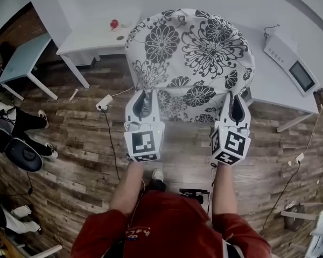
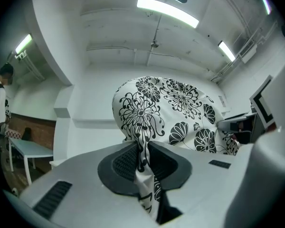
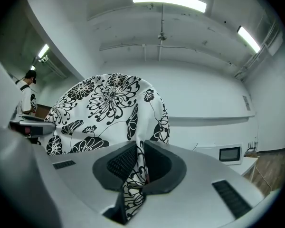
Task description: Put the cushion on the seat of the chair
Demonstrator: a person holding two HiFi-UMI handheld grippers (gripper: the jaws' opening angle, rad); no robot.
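Both claws have hold of the floral cushion (image 1: 191, 63)! The left claw (image 1: 144, 104) is clamped on its near-left edge and the right claw (image 1: 237, 107) on its near-right edge, fabric bunched between the jaws. Under the cushion is wooden floor (image 1: 81, 144), beyond it a white surface (image 1: 91, 39).

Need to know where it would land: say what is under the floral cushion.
Wooden floor shows around the cushion; whatever lies directly beneath it is covered.
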